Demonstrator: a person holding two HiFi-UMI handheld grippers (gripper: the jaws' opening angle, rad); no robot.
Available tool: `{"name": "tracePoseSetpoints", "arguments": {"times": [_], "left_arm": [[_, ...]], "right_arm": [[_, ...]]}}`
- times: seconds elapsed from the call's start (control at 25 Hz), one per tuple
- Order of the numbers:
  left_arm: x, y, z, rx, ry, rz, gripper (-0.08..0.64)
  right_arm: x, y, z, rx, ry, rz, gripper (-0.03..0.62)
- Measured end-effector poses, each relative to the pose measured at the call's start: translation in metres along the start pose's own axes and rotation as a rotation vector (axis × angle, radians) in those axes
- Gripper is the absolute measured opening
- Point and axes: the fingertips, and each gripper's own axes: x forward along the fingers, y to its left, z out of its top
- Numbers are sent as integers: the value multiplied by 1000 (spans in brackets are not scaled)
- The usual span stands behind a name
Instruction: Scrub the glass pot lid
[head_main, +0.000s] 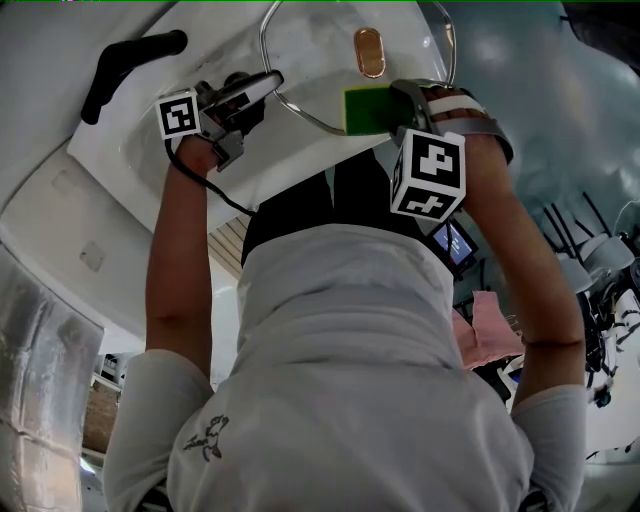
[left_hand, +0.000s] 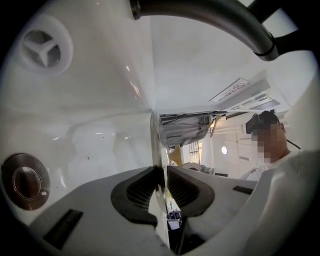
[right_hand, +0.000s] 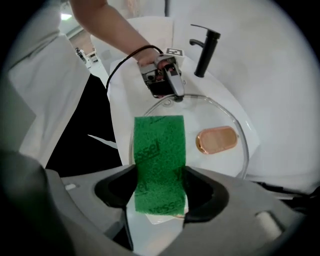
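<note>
The glass pot lid (head_main: 300, 112) with its metal rim hangs over the white sink. My left gripper (head_main: 262, 85) is shut on the rim at the lid's left side; in the left gripper view the lid (left_hand: 156, 145) stands edge-on between the pads of the left gripper (left_hand: 163, 182). A green scouring sponge (head_main: 370, 110) is held in my right gripper (head_main: 405, 105), which is shut on it. In the right gripper view the sponge (right_hand: 159, 160) sticks out past the right gripper (right_hand: 160, 192) and lies against the lid (right_hand: 215, 112), with the left gripper (right_hand: 167, 82) at the lid's far edge.
The white sink (head_main: 120, 150) lies under the lid, with a copper-coloured oval drain (right_hand: 216, 140) showing through the glass. A black faucet (head_main: 130, 60) stands at the sink's left rim. The sink's overflow hole (left_hand: 45, 47) faces the left gripper.
</note>
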Motion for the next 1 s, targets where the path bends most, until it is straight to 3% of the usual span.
{"name": "tracePoseSetpoints", "arguments": {"times": [0.36, 0.52, 0.64, 0.8, 1.0], "left_arm": [[1, 0, -3, -7, 46, 1, 74], [0, 0, -3, -4, 55, 0, 74], [-1, 0, -2, 9, 59, -1, 74], [3, -7, -1, 9, 57, -1, 74], [-1, 0, -1, 20, 66, 18, 74]], "right_arm": [[2, -22, -81, 192, 61, 83, 285], [4, -39, -120, 373, 50, 108, 285], [4, -49, -137, 457, 67, 105, 285], [-7, -63, -137, 524, 61, 75, 287], [-23, -114, -95, 642, -66, 23, 287]]}}
